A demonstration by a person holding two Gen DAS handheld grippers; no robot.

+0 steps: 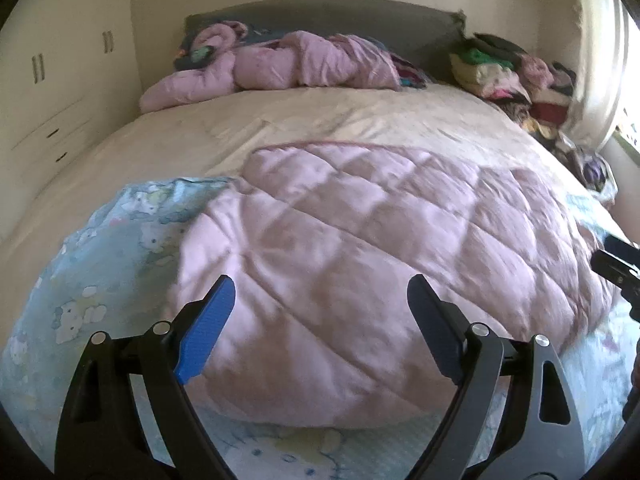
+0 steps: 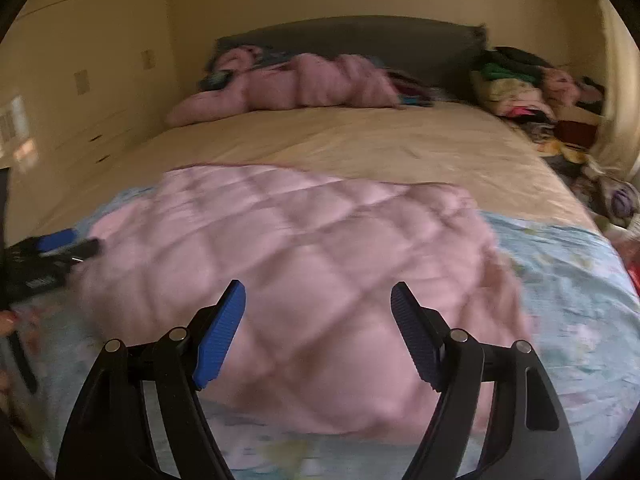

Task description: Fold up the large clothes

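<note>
We see only a sliver of the right gripper (image 1: 618, 270) at the left wrist view's right edge, its jaws cut off. The left gripper (image 2: 64, 246) smears with blur in the other view. The pink quilt (image 2: 304, 280) hides most of the patterned blue sheet (image 2: 568, 280).

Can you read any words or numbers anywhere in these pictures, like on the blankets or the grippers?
No text can be read anywhere.
Blue sheet: only cartoon figures, no letters.
Left gripper: a pale label on its body, too blurred to read.
Pink quilt, cupboard: no writing.
</note>
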